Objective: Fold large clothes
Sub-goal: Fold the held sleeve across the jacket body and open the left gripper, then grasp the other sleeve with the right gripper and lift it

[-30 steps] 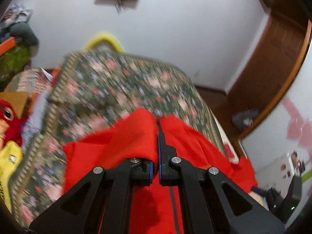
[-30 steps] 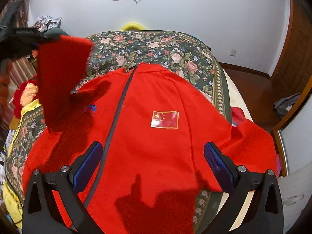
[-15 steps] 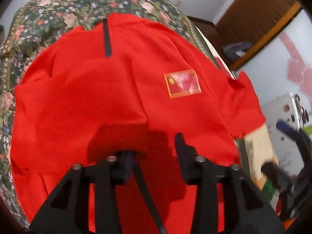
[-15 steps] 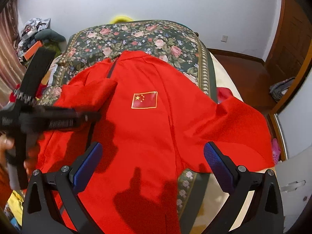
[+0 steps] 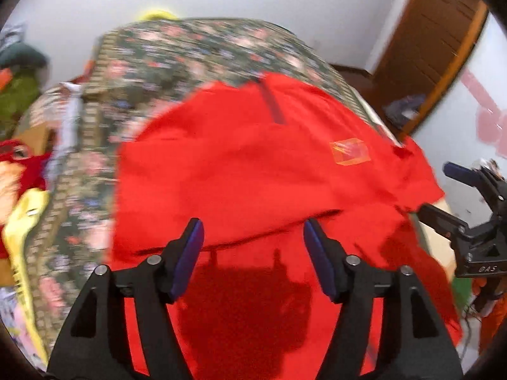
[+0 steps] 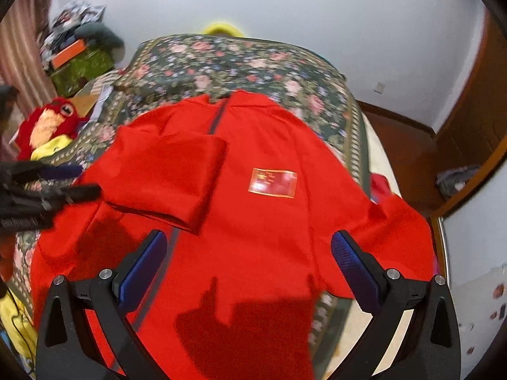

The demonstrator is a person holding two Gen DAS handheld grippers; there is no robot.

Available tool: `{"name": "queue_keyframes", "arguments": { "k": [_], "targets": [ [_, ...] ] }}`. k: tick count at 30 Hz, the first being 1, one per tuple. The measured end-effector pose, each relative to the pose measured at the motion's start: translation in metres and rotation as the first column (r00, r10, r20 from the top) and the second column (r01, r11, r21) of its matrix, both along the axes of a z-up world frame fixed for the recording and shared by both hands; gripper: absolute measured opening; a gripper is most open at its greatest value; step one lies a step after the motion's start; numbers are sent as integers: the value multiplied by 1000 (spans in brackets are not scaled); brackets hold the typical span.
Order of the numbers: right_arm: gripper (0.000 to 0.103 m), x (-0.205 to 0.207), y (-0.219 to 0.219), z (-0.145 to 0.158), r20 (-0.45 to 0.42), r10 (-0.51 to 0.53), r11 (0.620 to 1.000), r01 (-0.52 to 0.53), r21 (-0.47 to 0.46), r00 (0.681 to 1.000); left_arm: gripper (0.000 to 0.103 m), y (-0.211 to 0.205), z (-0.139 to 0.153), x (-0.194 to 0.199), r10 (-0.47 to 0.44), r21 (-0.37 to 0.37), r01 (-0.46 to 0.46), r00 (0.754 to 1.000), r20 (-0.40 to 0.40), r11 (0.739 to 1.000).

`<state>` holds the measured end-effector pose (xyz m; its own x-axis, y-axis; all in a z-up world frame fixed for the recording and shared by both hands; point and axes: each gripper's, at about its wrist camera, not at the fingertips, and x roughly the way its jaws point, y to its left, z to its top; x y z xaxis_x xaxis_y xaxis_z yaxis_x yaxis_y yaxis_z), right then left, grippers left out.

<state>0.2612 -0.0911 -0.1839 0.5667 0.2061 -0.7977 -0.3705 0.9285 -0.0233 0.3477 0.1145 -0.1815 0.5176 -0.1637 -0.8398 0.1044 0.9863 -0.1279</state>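
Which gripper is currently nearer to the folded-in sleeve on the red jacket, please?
Left. The left gripper sits open beside the folded sleeve; the right gripper, also open, hovers over the jacket's lower front.

red jacket (image 6: 253, 221) with a dark zip, on a dark green floral bedspread (image 6: 247, 63).

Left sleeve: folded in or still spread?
Folded in. The left sleeve lies across the jacket chest, cuff by the zipper.
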Motion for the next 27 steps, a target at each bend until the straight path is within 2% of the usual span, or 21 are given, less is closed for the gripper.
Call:
{"name": "queue_keyframes", "arguments": {
  "k": [4,8,13,18,23,27],
  "targets": [
    [103,2,45,-11,-5,86,995,-86,-54,996,65,57,-5,-15,111,70,-114,993,33,991],
    [103,4,87,-26,-19,169,981,-170,-96,985,65,101,-25,-30,186,59,-186,983,9,981],
    [103,13,137,-54,-65,262,954,-269,-132,963,65,135,-55,-43,251,64,-249,968,-31,966],
    [101,23,168,-81,-109,313,931,-328,-161,943,65,145,-84,-46,262,77,-257,963,-62,963],
    [78,36,182,-103,-170,302,930,-329,-163,938,65,142,-103,-36,231,107,-222,970,-74,969],
    [75,38,189,-108,-162,306,928,-332,-168,938,65,137,-122,-18,201,124,-187,974,-108,974]
  ]
}}
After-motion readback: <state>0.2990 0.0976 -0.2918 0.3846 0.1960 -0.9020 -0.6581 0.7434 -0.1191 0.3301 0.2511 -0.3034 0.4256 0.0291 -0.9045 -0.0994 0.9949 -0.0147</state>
